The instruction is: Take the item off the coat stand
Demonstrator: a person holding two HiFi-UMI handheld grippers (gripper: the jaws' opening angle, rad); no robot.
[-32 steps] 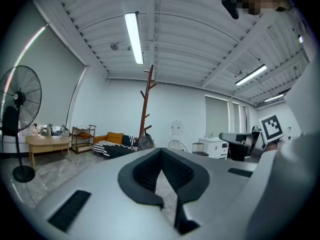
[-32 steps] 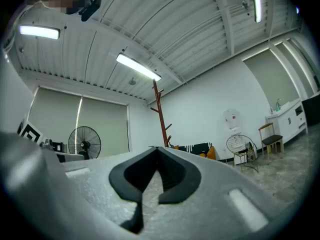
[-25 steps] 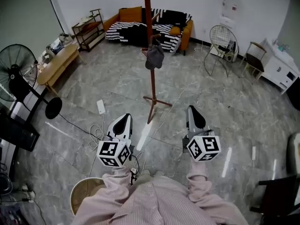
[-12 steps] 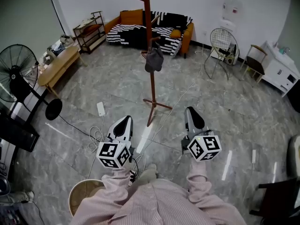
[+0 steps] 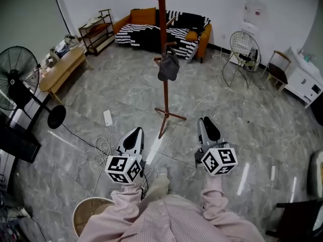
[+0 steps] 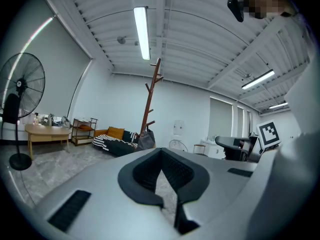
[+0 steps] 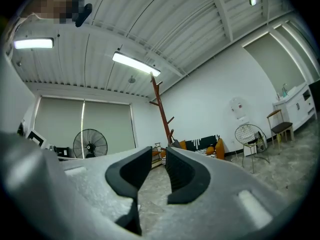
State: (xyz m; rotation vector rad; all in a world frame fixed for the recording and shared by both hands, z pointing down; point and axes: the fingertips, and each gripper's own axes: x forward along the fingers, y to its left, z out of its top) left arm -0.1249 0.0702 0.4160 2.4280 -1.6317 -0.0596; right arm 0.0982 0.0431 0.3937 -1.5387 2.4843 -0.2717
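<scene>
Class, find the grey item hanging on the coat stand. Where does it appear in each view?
Head view: grey item, upper centre, on the pole.
Left gripper view: grey item, just left of centre, low on the stand.
Right gripper view: grey item, small, near centre.
Shared landmark: the coat stand.

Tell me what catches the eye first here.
A tall red-brown coat stand rises in the middle of the room, with a dark grey bag hanging from one of its pegs. Nearer the camera, the left hand-held gripper is shut, and the right hand-held gripper has just been opening its jaws, with nothing between them.
</scene>
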